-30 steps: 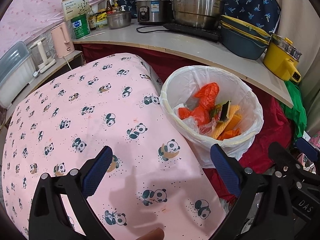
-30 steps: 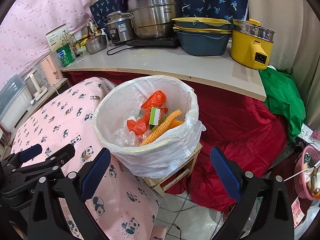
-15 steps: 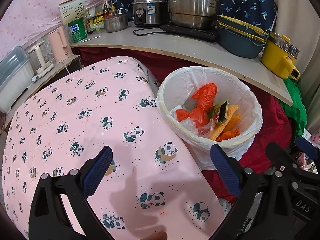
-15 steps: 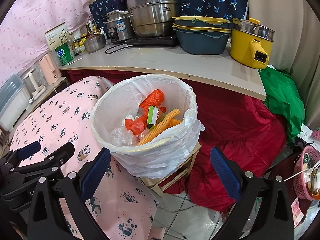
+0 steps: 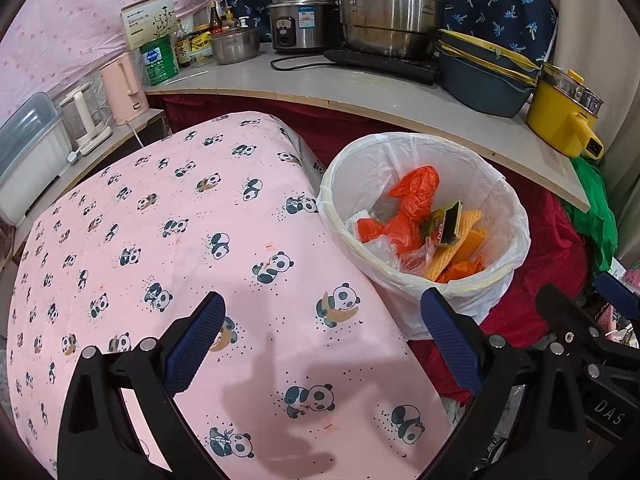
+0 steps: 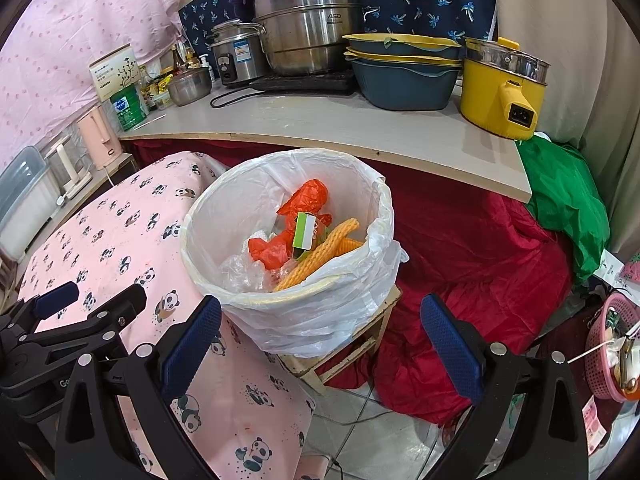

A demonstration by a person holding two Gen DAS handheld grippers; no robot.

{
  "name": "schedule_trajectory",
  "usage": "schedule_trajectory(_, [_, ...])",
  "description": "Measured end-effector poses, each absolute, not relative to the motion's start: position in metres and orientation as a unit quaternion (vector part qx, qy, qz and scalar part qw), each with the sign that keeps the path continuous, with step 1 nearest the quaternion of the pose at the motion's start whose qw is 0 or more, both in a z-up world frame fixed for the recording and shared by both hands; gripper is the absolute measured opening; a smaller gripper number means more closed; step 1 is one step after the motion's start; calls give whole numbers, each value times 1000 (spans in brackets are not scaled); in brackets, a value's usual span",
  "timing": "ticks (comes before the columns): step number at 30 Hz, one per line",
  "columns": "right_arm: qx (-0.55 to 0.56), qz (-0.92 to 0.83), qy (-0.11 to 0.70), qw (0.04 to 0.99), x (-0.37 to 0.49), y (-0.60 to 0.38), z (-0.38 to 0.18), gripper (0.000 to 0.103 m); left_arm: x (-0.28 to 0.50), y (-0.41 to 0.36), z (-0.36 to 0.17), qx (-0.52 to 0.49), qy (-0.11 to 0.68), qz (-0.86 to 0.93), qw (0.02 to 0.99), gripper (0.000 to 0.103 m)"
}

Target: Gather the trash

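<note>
A white-lined trash bin (image 5: 516, 216) (image 6: 208, 208) stands beside the pink panda-print table (image 5: 168, 240) (image 6: 120, 236). It holds an orange plastic bag (image 5: 412, 192) (image 6: 308, 196), a small green carton (image 5: 446, 228) (image 6: 304, 232), yellow foam netting (image 5: 464, 240) (image 6: 320, 260) and clear plastic (image 6: 244, 268). My left gripper (image 5: 320, 348) is open and empty over the table's near edge. My right gripper (image 6: 320, 344) is open and empty, near the front of the bin. No loose trash shows on the table.
A counter (image 5: 360, 88) (image 6: 360, 128) behind the bin carries steel pots (image 5: 392, 12), a rice cooker (image 6: 236, 56), stacked basins (image 6: 404, 76) and a yellow pot (image 6: 500, 88). Red (image 6: 472, 264) and green cloth (image 6: 568, 208) lie right. A pink basket (image 6: 612, 344) sits far right.
Both grippers have drawn slightly back and up from the bin, staying open and empty. The bin and its contents have not moved.
</note>
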State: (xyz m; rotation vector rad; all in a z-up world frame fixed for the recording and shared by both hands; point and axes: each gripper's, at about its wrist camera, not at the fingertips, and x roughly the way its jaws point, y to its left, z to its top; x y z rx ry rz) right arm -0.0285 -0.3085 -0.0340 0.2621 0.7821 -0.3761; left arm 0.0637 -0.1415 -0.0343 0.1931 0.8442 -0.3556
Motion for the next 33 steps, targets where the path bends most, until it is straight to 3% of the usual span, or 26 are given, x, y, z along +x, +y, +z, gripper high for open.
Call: schedule_trajectory(33, [122, -184, 378, 899, -29, -307, -35, 96, 62, -130, -33, 93, 410, -154, 894, 94])
